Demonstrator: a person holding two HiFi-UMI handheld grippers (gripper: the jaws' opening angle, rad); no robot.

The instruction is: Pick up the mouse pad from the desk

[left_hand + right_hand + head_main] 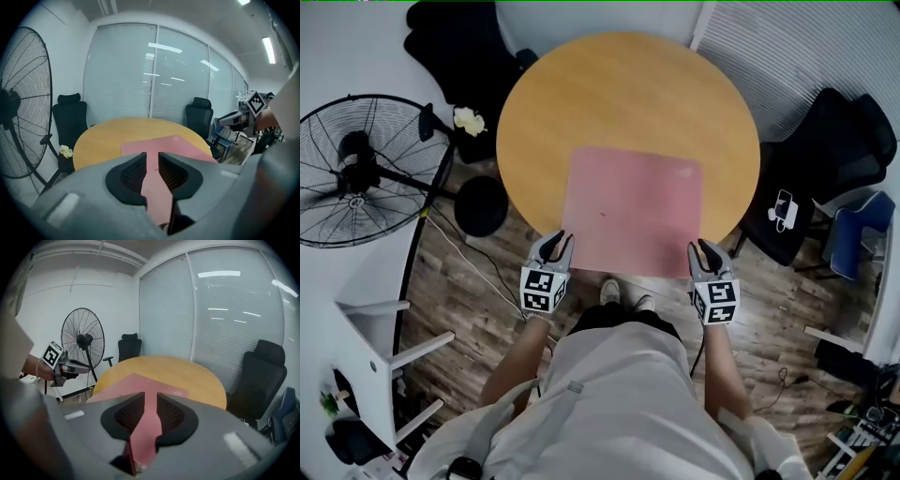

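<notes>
A pink square mouse pad (633, 211) lies flat on the round wooden table (619, 94), its near edge hanging over the table's rim towards me. My left gripper (553, 242) is at the pad's near left corner and my right gripper (705, 251) at its near right corner. In the left gripper view the jaws (152, 161) stand apart with the pad (168, 143) showing pink in the gap. The right gripper (151, 401) looks the same, its jaws parted over the pad (136, 383). Neither pair of pads presses on it.
A large standing fan (356, 173) is at the left beside a white shelf (375, 328). Black office chairs stand at the right (834, 159) and the far left (459, 47). Cables run over the wooden floor (478, 262). Glass walls with blinds close off the far side.
</notes>
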